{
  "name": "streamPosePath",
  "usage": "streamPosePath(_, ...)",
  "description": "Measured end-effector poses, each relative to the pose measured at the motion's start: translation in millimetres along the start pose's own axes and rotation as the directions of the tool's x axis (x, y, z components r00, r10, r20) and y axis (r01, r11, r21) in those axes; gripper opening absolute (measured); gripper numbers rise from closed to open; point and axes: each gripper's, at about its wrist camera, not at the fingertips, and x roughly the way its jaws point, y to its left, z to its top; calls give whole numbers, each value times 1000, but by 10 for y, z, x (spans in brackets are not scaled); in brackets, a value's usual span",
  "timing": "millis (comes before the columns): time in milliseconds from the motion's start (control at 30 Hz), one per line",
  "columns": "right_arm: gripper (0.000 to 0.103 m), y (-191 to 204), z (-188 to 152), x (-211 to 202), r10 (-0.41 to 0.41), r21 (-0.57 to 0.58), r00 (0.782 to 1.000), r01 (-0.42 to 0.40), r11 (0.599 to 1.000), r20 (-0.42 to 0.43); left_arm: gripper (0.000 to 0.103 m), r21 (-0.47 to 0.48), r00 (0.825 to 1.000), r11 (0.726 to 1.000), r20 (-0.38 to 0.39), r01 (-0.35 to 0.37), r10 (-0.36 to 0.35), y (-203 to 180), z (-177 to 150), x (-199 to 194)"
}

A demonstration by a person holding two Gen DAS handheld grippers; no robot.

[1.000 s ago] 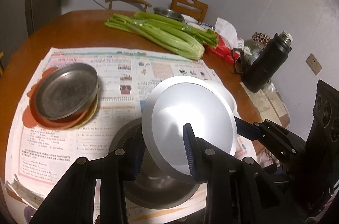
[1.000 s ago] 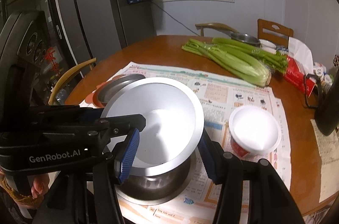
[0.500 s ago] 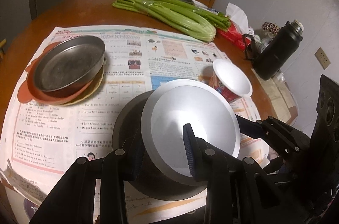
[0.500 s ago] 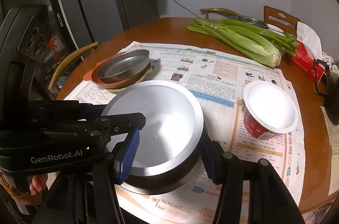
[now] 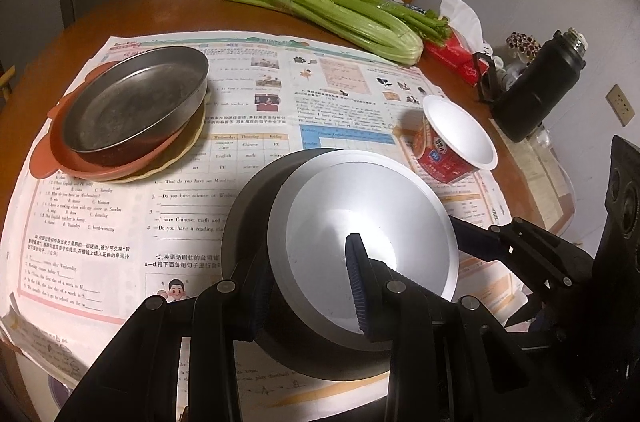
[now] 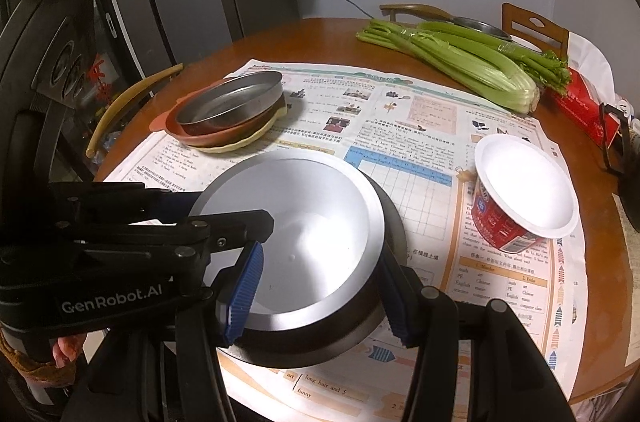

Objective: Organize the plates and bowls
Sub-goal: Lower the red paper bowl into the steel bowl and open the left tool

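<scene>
1. the left gripper (image 5: pixel 308 286), black with blue ribbed pads, is clamped on the rim of a round silver metal bowl with a pale matte inside (image 5: pixel 362 230): one pad lies inside the bowl, the other against its outer wall at the 7 o'clock edge in the left wrist view.
2. the right gripper (image 6: pixel 318 296) is clamped across the same bowl (image 6: pixel 296 234) at its near edge, one blue pad inside at 7 o'clock and the other outside the wall at 5 o'clock in the right wrist view.
3. the silver bowl sits nested in a larger dark steel bowl (image 5: pixel 256 206), tilted slightly; whether it rests fully on it i cannot tell.
4. the dark bowl stands on a printed newspaper sheet (image 5: pixel 248 110) spread over a round brown wooden table (image 5: pixel 168 2).
5. at 2 o'clock from the bowls, near but apart, stands a red plastic cup with a white inside (image 5: pixel 452 146).
6. at 10 o'clock lies a stack: a shallow steel pan (image 5: pixel 132 102) on a terracotta plate (image 5: pixel 60 158) over a pale yellow plate (image 5: pixel 176 158).
7. at 12 o'clock, well apart at the far side, lies a bundle of green celery (image 5: pixel 344 14).
8. at 2 o'clock, past the cup, stands a black flask (image 5: pixel 536 90), with a red tissue packet (image 5: pixel 452 54) beside the celery.
</scene>
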Motion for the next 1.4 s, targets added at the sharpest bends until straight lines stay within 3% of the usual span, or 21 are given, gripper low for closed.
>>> streamPosePath(733,56,48,-46,87,-22,-19,1000,22,1000,-11,37,-4,1000,1000,2,-22,22,68,-41,40)
streamPosePath(1067,56,-41,-26,-57,-58,5,998,58,998,33,37,-17,998,999,46,-31,31,91,-3,-117)
streamPosePath(1400,56,-378,26,-389,-86,102,990,75,992,111,46,17,996,1000,89,-3,2,-128,284,-241)
